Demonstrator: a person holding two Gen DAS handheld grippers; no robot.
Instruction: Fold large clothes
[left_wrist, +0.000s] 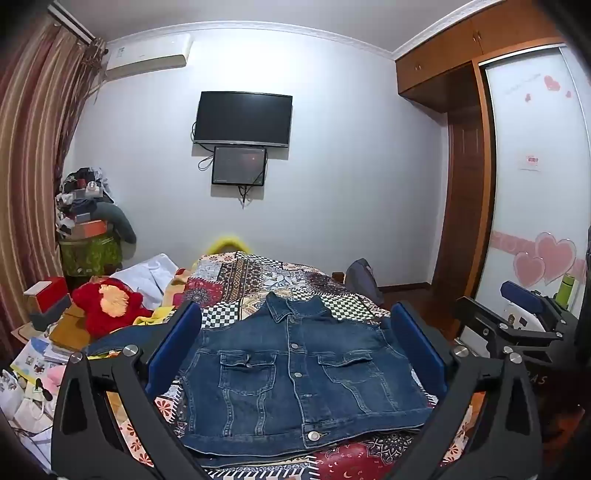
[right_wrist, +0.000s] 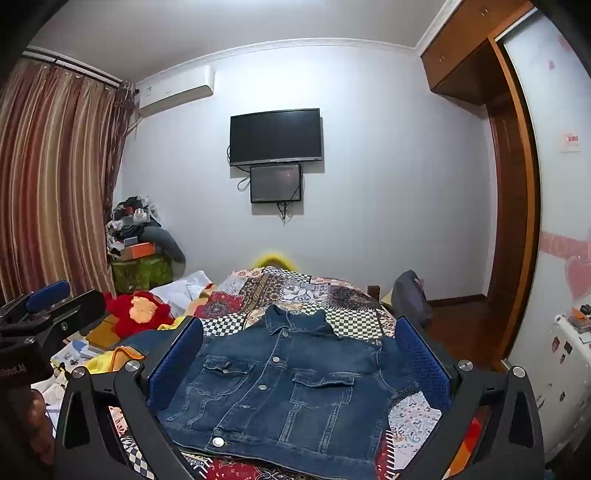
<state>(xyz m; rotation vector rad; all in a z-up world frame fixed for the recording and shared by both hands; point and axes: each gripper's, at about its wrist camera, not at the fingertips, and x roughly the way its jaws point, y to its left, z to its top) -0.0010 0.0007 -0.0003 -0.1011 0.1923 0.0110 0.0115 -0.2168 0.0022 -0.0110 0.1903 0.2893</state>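
A buttoned denim jacket (left_wrist: 295, 373) lies flat on the patterned bedspread (left_wrist: 258, 280), low centre; left gripper (left_wrist: 295, 339) and right gripper (right_wrist: 299, 354) both gape wide, empty.

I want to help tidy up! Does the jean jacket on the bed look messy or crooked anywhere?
Not really. The denim jacket lies flat on the patchwork bedspread, front up and buttoned, with its sleeves out of sight. The mess is beside it: a red plush toy among papers and boxes. Both tongs are open, holding nothing.

Buttoned denim jacket (left_wrist: 295, 373) flat on bed
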